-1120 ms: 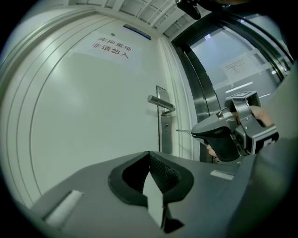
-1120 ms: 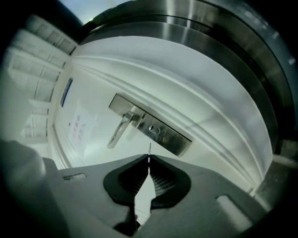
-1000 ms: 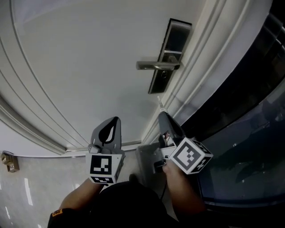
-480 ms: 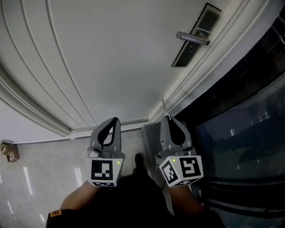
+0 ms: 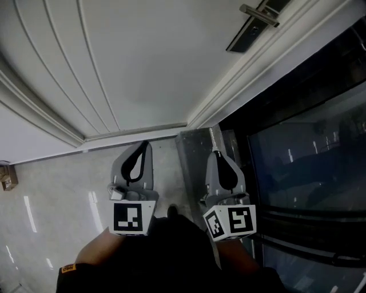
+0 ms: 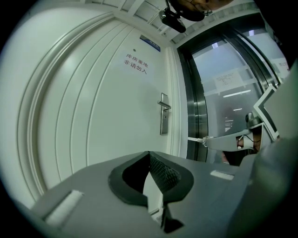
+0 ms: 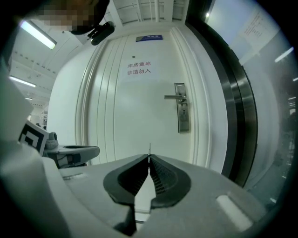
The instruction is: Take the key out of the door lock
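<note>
The white door's dark lock plate point(image 5: 250, 31) with its lever handle point(image 5: 260, 14) sits at the top right of the head view, far from both grippers. In the right gripper view the lock plate point(image 7: 182, 109) hangs well ahead, with no key showing in it. My right gripper point(image 5: 216, 155) is shut on the key point(image 5: 214, 137), a thin metal blade that pokes out past the jaw tips. That key point(image 7: 149, 148) rises as a sliver above the closed jaws. My left gripper point(image 5: 142, 147) is shut and holds nothing; it hovers beside the right one over the floor.
A dark glass partition point(image 5: 303, 154) with a metal frame runs along the right of the door. A metal threshold strip point(image 5: 194, 151) lies between the grippers. Pale glossy floor tiles point(image 5: 51, 197) spread to the left, with a small brown object point(image 5: 7, 177) at the edge. A printed sign point(image 7: 138, 68) is on the door.
Both grippers have drawn back from the door, and the lock has slid up to the top right corner of the head view. The right gripper has turned from tilted to level, still holding the key.
</note>
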The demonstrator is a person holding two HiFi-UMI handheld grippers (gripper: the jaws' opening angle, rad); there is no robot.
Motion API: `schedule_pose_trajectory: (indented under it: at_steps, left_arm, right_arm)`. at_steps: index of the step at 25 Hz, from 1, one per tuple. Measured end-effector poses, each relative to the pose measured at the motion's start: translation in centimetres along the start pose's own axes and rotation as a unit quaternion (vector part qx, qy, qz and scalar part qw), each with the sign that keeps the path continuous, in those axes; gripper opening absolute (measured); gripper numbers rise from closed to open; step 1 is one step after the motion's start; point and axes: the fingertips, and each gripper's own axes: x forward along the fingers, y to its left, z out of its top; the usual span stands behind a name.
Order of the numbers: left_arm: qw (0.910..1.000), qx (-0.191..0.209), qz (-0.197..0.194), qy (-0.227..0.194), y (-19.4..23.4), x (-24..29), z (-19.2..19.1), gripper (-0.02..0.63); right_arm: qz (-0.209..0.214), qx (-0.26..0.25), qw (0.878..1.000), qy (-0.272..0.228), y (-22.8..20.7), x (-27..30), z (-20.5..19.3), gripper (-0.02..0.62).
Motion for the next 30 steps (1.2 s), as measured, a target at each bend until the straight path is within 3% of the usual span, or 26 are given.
schedule_pose_trajectory:
  at_steps: [7,17,24,30]
  left_arm:
    - [0.9991,0.004,0.042,0.003,-4.7,-5.0,-1.5,0.018]
    - [0.9940,0.003,0.107,0.020,-14.6,-13.6,-4.4,0.018]
    - [0.9876,0.020,0.152,0.032,-16.4,-18.7,-4.3,0.018]
    - [0.9832,0.028,0.175,0.044,-15.6,-22.8,-4.7,0.018]
  right_arm:
    - [0.052,-0.017,0.998,-0.006,0.0,-5.9,-2.0,0.000]
    - [0.098,-0.003,0.995,-0.007,-4.5,-16.4,-5.4,-0.001]
    - [0.129,0.006,0.992,0.000,-4.3,-19.9,-6.1,0.000]
    - [0.158,-0.006,0.987,-0.027,-1.1,-22.4,-4.6,0.000]
